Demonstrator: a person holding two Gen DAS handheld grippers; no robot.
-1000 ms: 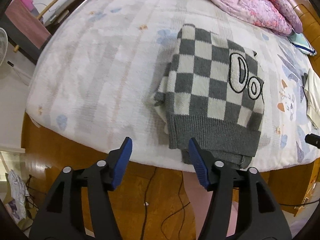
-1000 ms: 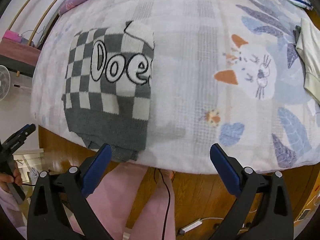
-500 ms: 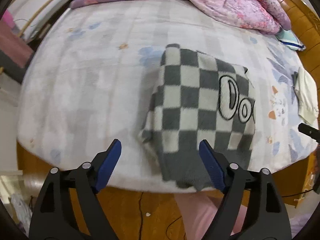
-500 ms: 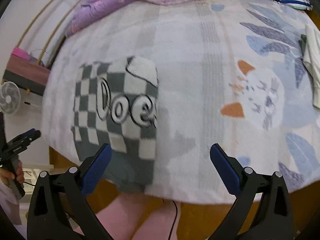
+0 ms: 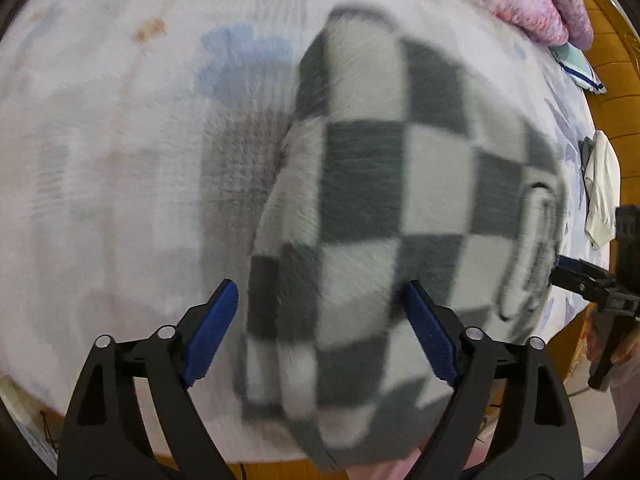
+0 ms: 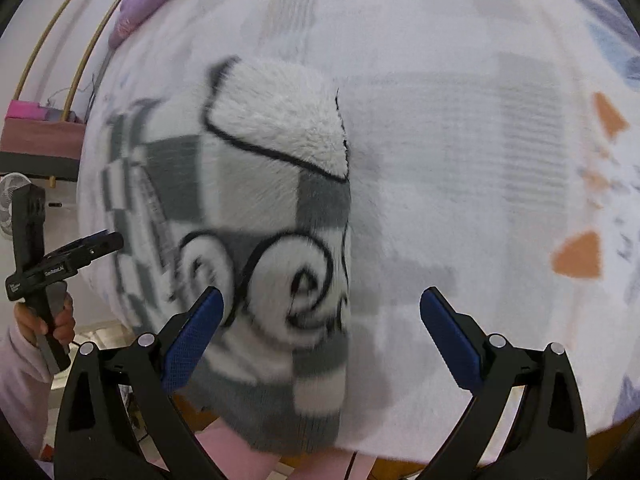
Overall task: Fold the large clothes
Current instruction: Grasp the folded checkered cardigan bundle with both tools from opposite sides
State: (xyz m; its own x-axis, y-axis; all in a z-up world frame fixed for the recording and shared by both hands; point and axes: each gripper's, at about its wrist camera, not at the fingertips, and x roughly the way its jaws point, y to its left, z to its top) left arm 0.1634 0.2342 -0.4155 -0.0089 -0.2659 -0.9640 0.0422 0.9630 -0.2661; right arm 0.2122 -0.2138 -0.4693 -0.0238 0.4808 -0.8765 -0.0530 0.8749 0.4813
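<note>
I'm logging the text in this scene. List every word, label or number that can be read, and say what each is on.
"oe": big outlined letters on the checkered sweater; the letter after the "e" is cut off at the folded edge, and the lettering is only a smear in the left wrist view.
White label on the left gripper: too small and blurred to read.
No other text is visible.

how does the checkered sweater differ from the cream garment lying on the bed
The checkered sweater is grey and white squares with black-outlined lettering; the cream garment is plain and pale. The sweater is folded into a thick block at the bed's near edge, its hem overhanging; the cream garment lies crumpled by the far side. The sweater looks much bulkier. Both rest on the printed bedsheet.
</note>
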